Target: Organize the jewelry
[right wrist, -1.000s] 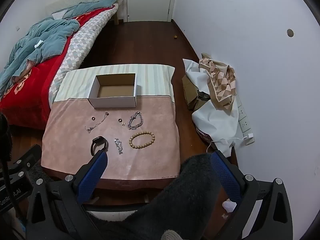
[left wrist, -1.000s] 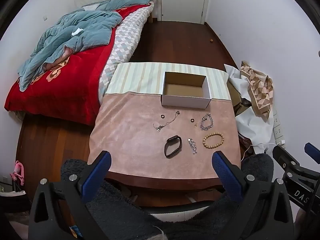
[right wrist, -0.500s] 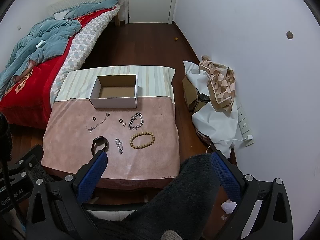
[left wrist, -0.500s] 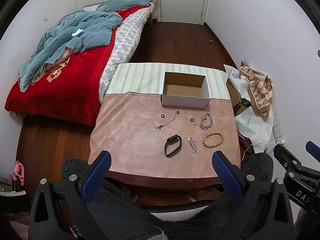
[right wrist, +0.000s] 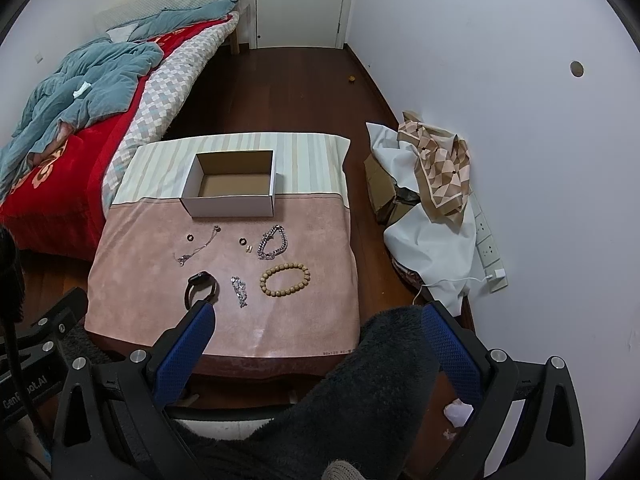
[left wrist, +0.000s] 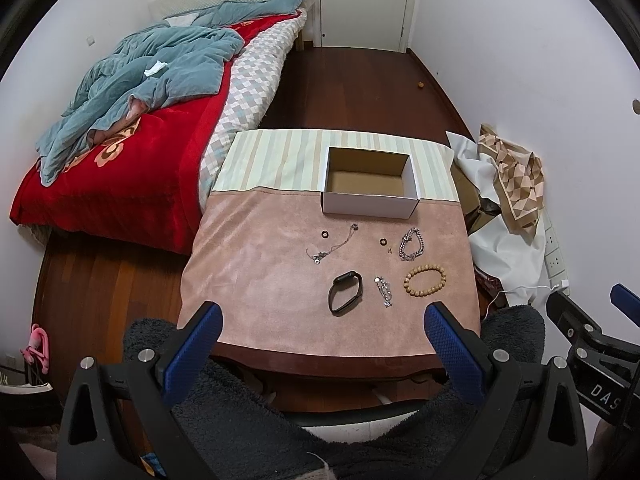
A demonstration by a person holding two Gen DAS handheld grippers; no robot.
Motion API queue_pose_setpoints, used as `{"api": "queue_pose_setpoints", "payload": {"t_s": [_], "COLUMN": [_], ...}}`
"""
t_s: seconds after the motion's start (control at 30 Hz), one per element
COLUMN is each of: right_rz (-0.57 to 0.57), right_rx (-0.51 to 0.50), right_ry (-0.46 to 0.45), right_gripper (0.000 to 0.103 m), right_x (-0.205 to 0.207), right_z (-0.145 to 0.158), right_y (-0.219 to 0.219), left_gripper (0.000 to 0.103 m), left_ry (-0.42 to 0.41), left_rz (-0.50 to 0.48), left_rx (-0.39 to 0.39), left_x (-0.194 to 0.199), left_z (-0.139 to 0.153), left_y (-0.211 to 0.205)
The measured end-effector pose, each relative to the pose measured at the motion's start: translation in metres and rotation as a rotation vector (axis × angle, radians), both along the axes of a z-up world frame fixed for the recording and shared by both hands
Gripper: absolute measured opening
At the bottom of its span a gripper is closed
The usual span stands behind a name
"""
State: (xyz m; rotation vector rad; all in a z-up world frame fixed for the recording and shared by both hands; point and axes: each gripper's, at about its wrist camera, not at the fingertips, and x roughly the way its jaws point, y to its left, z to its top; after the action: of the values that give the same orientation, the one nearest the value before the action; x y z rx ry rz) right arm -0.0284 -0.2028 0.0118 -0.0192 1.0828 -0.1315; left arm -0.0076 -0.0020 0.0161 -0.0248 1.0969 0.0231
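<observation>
An open white cardboard box (left wrist: 370,190) (right wrist: 232,188) sits empty at the back of a small table with a pink cloth (left wrist: 260,280) (right wrist: 312,300). In front of it lie a thin necklace (left wrist: 332,245) (right wrist: 198,247), two small dark rings (left wrist: 324,234) (left wrist: 383,241), a silver chain bracelet (left wrist: 411,244) (right wrist: 273,242), a wooden bead bracelet (left wrist: 425,280) (right wrist: 285,279), a black band (left wrist: 346,298) (right wrist: 201,289) and a small silver piece (left wrist: 384,291) (right wrist: 239,291). My left gripper (left wrist: 324,334) and right gripper (right wrist: 316,332) hang open and empty above the table's near edge.
A bed (left wrist: 120,140) with a red cover and blue quilt stands left of the table. A pile of cloth and cardboard (left wrist: 504,200) lies on the floor at the right by the wall. Dark fuzzy fabric (left wrist: 320,432) lies below both grippers.
Both cameras have tilted up very slightly, so the table sits a little lower in view. Nothing on the table has moved and both grippers stay open.
</observation>
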Motion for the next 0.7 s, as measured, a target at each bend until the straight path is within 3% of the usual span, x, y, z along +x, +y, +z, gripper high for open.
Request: {"api": "queue_pose_setpoints", "payload": {"t_s": [0.7], "right_rz": [-0.003], "right_rx": [0.0], "right_ry": [-0.009], "right_gripper": [0.103], "right_x": [-0.0041], "right_z": [0.0053], "right_y": [-0.0005], "left_gripper": [0.103], "left_ry": [-0.017], "left_rz": [-0.005], "left_rx": [-0.004], "left_x": [-0.0021], "left_z": [-0.0018], "left_y": [0.0003]}}
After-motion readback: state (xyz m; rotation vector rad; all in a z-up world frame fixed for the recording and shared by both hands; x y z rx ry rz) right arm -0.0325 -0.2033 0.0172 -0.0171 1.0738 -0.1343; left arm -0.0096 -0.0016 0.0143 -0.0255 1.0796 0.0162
